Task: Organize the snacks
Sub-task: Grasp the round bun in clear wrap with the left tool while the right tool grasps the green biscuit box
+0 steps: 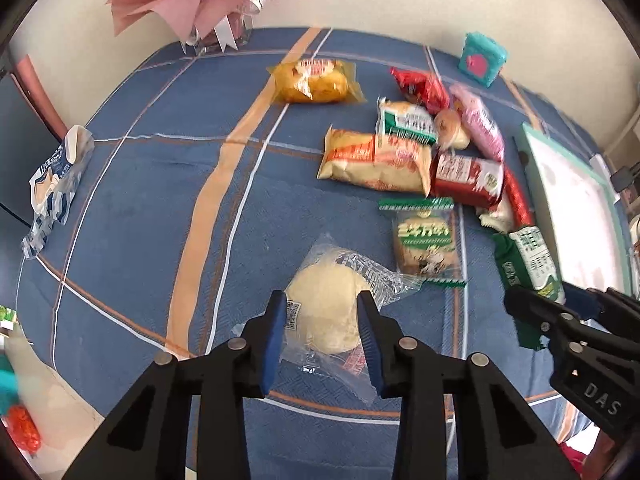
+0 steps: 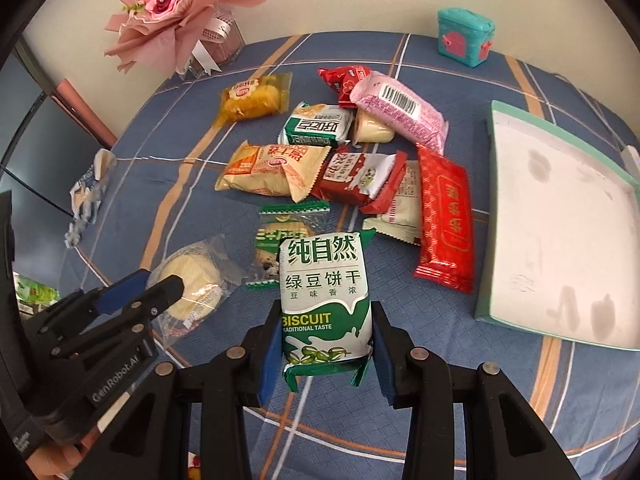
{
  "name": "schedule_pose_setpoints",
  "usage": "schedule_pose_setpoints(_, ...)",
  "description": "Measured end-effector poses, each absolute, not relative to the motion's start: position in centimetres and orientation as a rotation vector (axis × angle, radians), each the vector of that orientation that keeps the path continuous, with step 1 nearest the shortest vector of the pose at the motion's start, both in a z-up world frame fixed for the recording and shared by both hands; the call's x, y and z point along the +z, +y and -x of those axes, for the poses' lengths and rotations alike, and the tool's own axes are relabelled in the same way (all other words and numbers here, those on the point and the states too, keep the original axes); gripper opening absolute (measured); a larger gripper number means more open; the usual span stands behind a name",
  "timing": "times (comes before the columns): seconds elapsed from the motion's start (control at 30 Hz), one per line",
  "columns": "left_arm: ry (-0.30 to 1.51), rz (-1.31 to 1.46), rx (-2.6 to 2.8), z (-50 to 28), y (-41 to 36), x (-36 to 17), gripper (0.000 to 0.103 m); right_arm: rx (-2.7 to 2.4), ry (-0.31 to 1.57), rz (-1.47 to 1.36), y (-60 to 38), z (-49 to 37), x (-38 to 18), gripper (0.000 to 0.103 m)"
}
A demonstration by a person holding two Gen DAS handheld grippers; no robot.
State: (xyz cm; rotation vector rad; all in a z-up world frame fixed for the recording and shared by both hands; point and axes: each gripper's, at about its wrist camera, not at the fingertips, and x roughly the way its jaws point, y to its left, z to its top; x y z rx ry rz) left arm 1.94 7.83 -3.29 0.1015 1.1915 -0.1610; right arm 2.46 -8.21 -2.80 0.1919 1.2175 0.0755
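Note:
My left gripper is shut on a pale round bun in a clear wrapper, which lies on the blue plaid tablecloth; the bun also shows in the right wrist view. My right gripper is shut on a green and white biscuit pack and holds it upright above the cloth; the pack also shows in the left wrist view. A pile of snack packs lies in the middle of the table. A white tray with a teal rim lies at the right.
A pink flower bouquet in a glass vase stands at the back left. A teal toy box stands at the back. A yellow cake pack lies apart from the pile. A crumpled blue and white wrapper lies at the left table edge.

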Motion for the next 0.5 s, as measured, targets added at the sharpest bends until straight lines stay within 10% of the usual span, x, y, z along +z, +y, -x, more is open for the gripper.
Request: schedule_pose_setpoints(0.5,1.254,-0.184,-0.188,-3.6,7.0,-6.2,0.058,0.063,1.385,-0.157,-8.9,-2.3,-7.4,0.042)
